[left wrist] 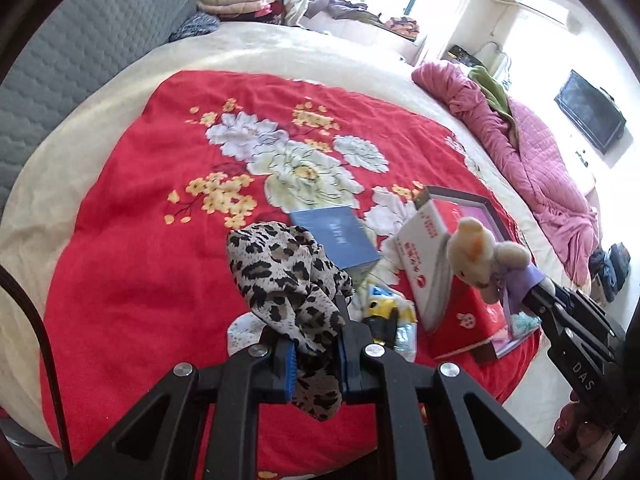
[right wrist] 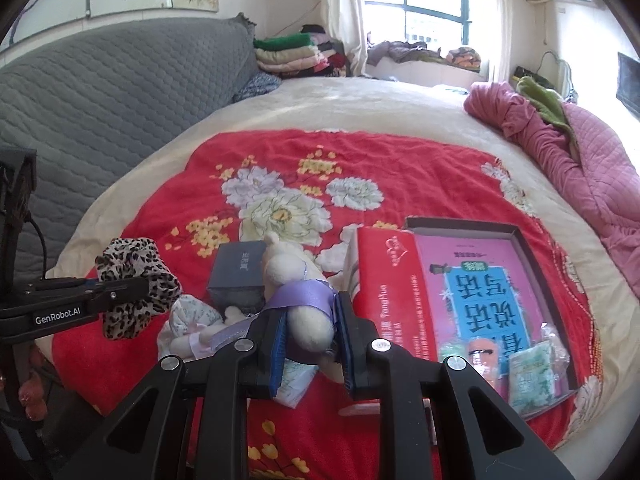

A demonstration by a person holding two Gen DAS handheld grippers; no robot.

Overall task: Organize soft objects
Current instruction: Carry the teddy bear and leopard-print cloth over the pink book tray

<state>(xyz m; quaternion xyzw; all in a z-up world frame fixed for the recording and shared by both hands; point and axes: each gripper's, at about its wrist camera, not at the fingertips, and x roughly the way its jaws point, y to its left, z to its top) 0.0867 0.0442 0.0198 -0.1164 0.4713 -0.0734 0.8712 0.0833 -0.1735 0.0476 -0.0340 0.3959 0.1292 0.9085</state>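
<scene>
Left hand-held gripper (left wrist: 314,354) is clamped on a bunched leopard-print cloth (left wrist: 286,268), lifted above the red floral blanket (left wrist: 132,240). Right hand-held gripper (right wrist: 310,346) is clamped on a cream plush toy (right wrist: 298,292) in a purple dress, also raised. Beyond them a blue box (left wrist: 340,236) and an open red box (right wrist: 380,280) lie on the bed.

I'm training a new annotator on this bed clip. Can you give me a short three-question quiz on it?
1. True or false: the left tongs grip the leopard-print fabric scarf.
2. What do the right tongs hold? A) small blue cardboard box B) cream plush toy in a purple dress C) pink quilt
3. Fill in: the pink book lies in an open ___.

Key: 1 true; 2 B; 3 box
</scene>
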